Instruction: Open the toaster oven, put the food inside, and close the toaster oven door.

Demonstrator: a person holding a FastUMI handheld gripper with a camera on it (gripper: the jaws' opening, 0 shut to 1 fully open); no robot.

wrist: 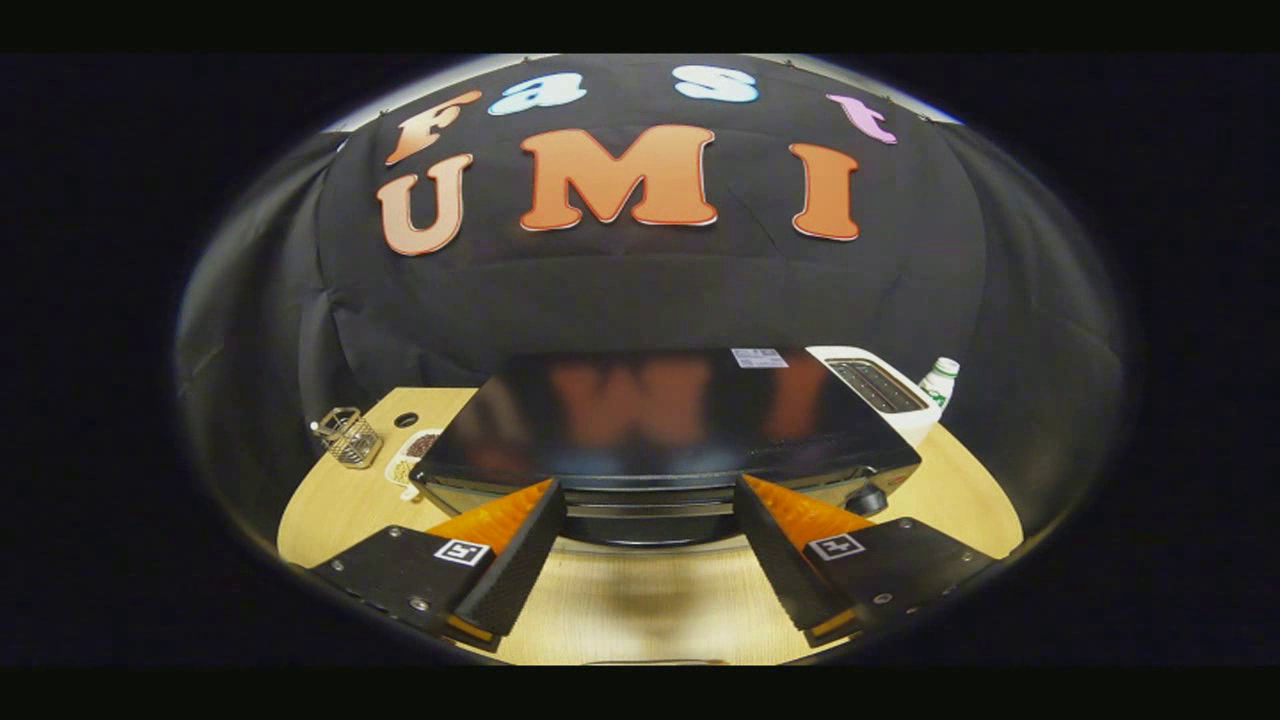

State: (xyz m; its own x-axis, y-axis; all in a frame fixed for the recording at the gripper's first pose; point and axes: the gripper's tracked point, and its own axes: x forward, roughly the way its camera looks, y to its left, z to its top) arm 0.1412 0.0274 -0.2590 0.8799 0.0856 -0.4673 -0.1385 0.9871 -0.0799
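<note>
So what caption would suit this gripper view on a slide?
Open gripper poised before the closed toaster oven on a wooden table, door handle between its fingers.

Dim booth, glossy reflection on toaster oven [660, 410] top, strong fisheye bending at edges, slight softness

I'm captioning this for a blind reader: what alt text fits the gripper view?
The open gripper points at the front of a black toaster oven on a wooden table, its fingers spread and holding nothing. A white toaster and a bottle stand behind it, a wire holder beside it.
</note>
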